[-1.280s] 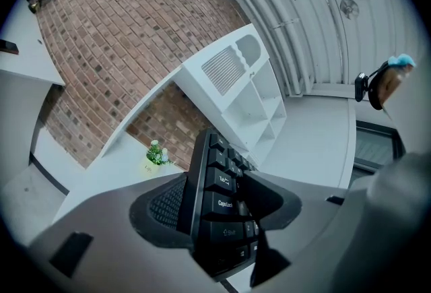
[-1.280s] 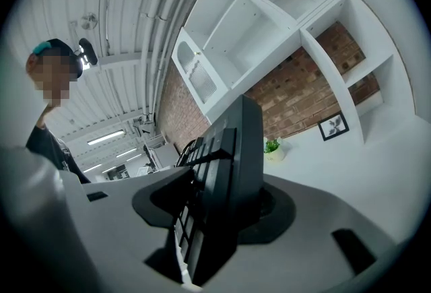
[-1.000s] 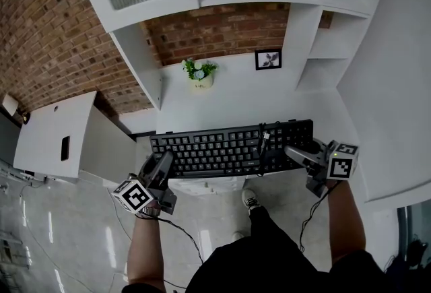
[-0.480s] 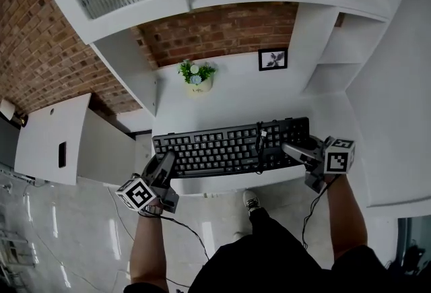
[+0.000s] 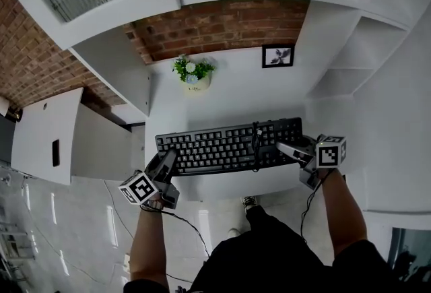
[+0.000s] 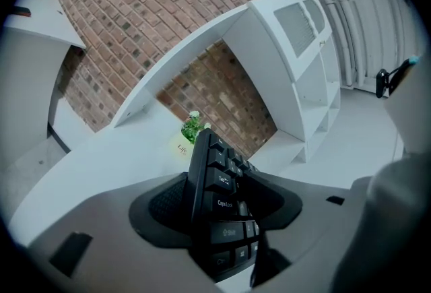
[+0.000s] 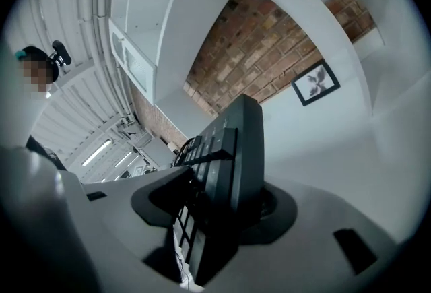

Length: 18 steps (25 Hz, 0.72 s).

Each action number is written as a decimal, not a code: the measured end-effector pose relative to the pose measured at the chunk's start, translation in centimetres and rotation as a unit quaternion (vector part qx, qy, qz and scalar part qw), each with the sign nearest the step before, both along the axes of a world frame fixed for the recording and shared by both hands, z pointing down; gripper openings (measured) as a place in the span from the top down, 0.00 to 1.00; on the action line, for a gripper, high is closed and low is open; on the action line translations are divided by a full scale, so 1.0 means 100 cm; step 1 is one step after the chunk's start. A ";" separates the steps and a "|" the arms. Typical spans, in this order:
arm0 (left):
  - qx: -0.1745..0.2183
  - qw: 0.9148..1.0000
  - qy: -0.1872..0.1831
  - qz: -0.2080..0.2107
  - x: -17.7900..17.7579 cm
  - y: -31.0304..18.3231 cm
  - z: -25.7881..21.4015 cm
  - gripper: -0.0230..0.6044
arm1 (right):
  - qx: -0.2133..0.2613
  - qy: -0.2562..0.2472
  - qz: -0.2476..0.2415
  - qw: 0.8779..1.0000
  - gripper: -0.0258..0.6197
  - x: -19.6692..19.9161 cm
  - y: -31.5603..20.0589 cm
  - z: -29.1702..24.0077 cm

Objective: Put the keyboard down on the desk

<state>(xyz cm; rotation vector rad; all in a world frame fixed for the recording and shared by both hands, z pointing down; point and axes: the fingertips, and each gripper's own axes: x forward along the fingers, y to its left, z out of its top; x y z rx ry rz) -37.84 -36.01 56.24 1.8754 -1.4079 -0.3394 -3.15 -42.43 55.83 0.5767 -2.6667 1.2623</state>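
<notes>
A black keyboard (image 5: pixel 222 147) stretches left to right over the front part of the white desk (image 5: pixel 236 93); I cannot tell whether it touches the top. My left gripper (image 5: pixel 165 159) is shut on its left end, where the Caps Lock and Shift keys (image 6: pixel 219 207) sit between the jaws. My right gripper (image 5: pixel 284 147) clamps the right end (image 7: pixel 229 164). Its jaws have just eased open slightly, with the keyboard still between them. The keyboard's cable (image 5: pixel 256 142) lies coiled across the keys.
A small potted plant (image 5: pixel 192 73) and a framed leaf picture (image 5: pixel 277 55) stand at the desk's back, against the brick wall. White shelves (image 5: pixel 337 76) rise at the right, and a white cabinet (image 5: pixel 40 137) stands at the left. A cable (image 5: pixel 185 224) trails to the floor.
Both grippers have carried the keyboard away from the person and lower. It overhung the desk's front edge before and is now over the desktop.
</notes>
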 end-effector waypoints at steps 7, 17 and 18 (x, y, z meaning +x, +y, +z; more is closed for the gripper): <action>-0.033 0.999 0.000 -0.004 -0.007 -0.019 0.033 0.55 | -0.048 0.009 -0.003 0.999 0.59 -0.007 -0.022 0.037; -0.104 0.994 0.028 -0.001 -0.007 -0.037 0.087 0.54 | -0.114 0.034 0.003 0.993 0.59 -0.013 -0.041 0.086; -0.110 0.994 0.028 -0.002 -0.007 -0.038 0.092 0.54 | -0.120 0.036 0.004 0.992 0.58 -0.013 -0.041 0.091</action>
